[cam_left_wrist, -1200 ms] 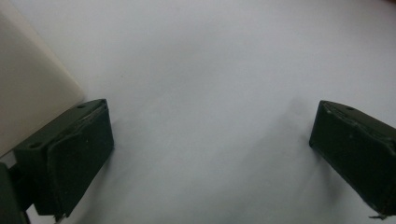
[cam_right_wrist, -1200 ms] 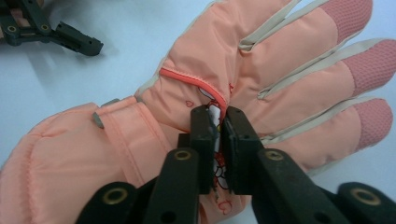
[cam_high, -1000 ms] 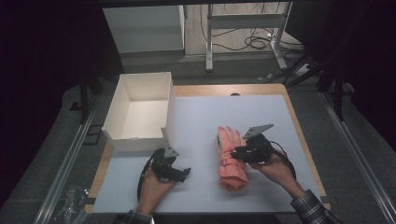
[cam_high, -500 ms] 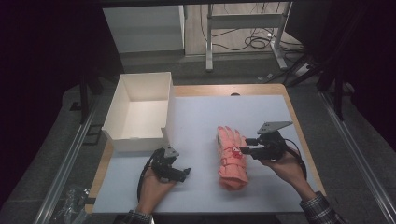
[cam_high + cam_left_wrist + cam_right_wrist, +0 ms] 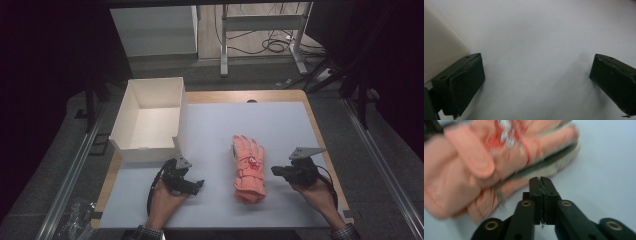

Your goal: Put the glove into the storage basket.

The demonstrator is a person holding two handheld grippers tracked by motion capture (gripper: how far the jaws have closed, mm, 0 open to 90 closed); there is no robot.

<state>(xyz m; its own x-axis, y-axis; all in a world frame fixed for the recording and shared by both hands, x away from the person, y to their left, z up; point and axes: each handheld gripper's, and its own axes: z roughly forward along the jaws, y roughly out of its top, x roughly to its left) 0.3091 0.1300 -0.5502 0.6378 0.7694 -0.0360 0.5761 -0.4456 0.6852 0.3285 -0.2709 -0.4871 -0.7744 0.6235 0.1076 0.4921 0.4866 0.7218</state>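
A salmon-pink winter glove (image 5: 248,167) lies flat on the white mat, fingers pointing away from me; in the right gripper view the glove (image 5: 486,157) is blurred and close. My right gripper (image 5: 274,170) rests just right of it, tips aimed at the glove and apart from it. Its jaws (image 5: 540,180) have just closed and are shut with nothing between them. My left gripper (image 5: 200,184) sits on the mat near the front left, below the box; its jaws (image 5: 536,80) stand wide open over bare mat.
An open white cardboard box (image 5: 150,150) stands at the mat's left rear, and its corner (image 5: 439,50) shows beside the left jaw. The mat (image 5: 280,125) covers a wooden table. Desk legs and cables lie on the floor behind.
My right gripper has drawn back to the right off the glove, which now lies alone on the mat, and its jaws have closed. The left hand has not moved.
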